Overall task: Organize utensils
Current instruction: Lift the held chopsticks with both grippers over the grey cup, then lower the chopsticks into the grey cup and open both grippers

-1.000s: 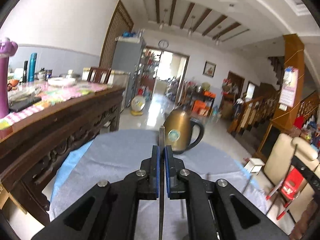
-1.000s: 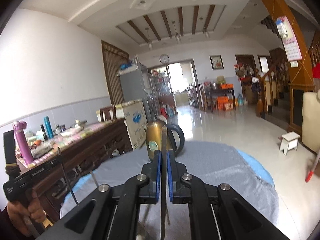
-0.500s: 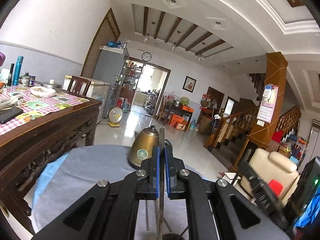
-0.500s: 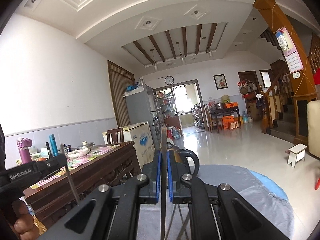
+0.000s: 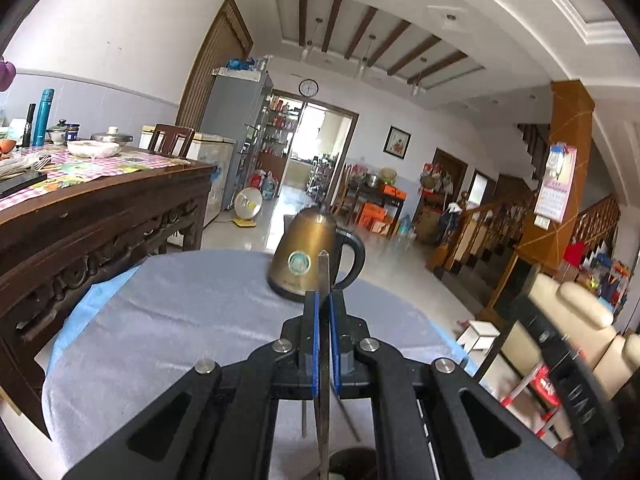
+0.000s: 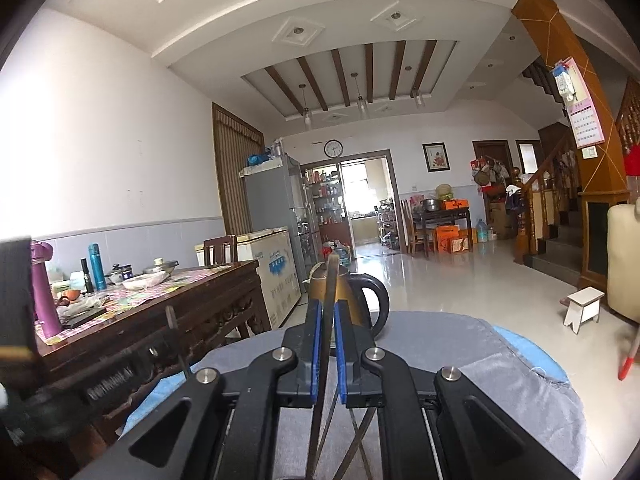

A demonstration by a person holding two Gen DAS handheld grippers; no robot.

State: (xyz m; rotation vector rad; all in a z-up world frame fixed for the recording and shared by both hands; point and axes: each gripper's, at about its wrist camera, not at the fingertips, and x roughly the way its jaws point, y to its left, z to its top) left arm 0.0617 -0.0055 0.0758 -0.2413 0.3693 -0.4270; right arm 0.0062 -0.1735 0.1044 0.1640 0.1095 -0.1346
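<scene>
The round table (image 5: pixel 168 332), draped in a grey cloth over blue, fills the lower half of the left wrist view; the right wrist view shows only its far edge, from 6 to 3 o'clock. At 9 o'clock in both views stands a carved wooden sideboard (image 5: pixel 100 220) with a checked cover, carrying bowls, a teal flask and, seen whole only from the right wrist, a purple bottle (image 6: pixel 44 288). A bronze kettle (image 5: pixel 312 260) with a black handle sits on the cloth just past centre; the left view shows its round label, while the right view has it mostly hidden behind the fingers.

The left gripper (image 5: pixel 324 312) is clamped on a thin flat metal utensil (image 5: pixel 324 320), upright between the blue pads, its pointed tip rising to 12 o'clock against the kettle. The right gripper (image 6: pixel 325 320) likewise pinches a second metal utensil (image 6: pixel 329 280), leaning slightly right.

Only the left view shows a dark round holder rim (image 5: pixel 352 462) at 6 o'clock with more thin utensils crossing beneath the fingers. Only the right view shows the other gripper, blurred, at 8 o'clock.
</scene>
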